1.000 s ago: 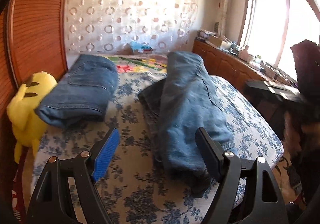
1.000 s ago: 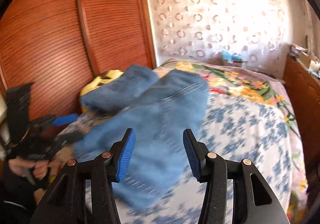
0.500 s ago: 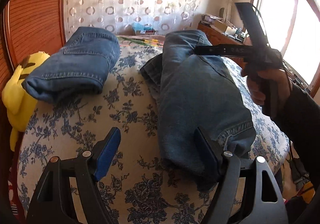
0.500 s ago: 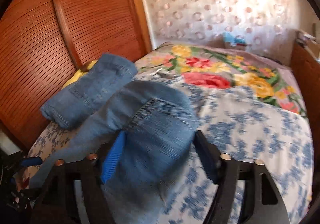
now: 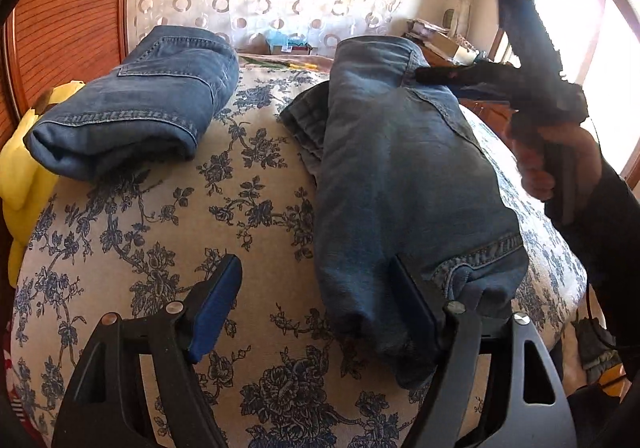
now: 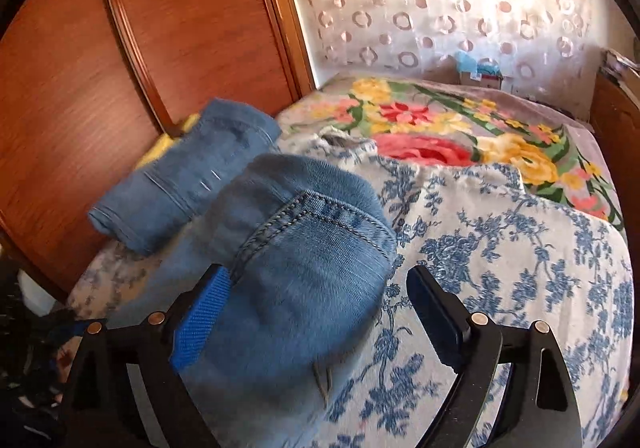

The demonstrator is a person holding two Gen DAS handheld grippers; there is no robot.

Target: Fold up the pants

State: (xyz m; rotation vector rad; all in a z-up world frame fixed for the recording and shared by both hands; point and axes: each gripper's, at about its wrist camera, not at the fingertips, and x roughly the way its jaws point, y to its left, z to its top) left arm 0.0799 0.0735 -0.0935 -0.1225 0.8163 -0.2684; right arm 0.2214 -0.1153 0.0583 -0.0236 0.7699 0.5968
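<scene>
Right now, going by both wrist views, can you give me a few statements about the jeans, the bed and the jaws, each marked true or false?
1. Two pairs of jeans lie on the bed. True: a folded pair by the yellow plush toy, and a long pair beside it.
2. The right gripper is clamped shut on the long pair. False: its jaws stand open, the right one clear of the denim.
3. The left gripper has open jaws. True.
4. The bed cover is plain white. False: it has a blue flower print.
</scene>
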